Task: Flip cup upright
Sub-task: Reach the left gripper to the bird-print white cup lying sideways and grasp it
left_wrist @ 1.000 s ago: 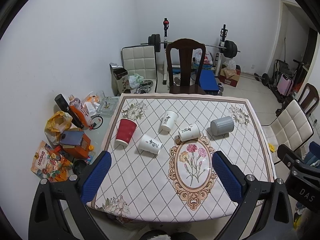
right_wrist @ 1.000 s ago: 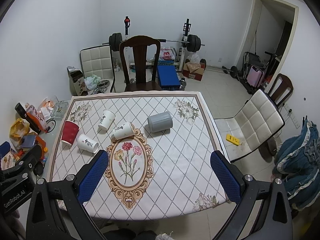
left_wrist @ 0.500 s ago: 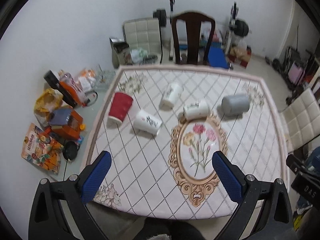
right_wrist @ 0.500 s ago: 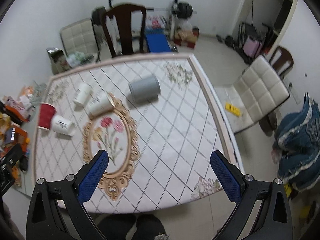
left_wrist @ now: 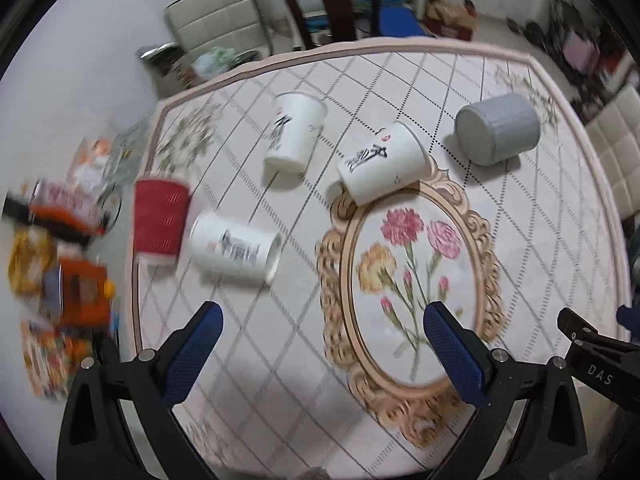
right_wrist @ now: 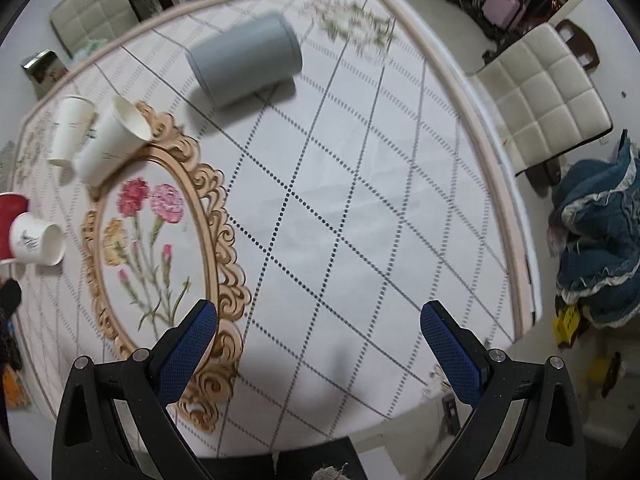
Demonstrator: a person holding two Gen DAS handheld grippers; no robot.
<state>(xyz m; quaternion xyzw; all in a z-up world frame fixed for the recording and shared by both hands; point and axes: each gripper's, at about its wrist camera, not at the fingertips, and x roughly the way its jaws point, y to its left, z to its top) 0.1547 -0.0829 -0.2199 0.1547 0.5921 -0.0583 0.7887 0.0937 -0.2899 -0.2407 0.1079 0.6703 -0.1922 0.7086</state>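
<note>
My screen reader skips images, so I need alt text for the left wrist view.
Five cups lie on their sides on a floral tablecloth: a red cup, three white cups and a grey cup. The open left claw hovers above the near edge, holding nothing.

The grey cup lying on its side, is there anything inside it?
I cannot tell. The grey cup lies on the table with its closed bottom facing both cameras. Its mouth points away, so the inside is hidden.
</note>
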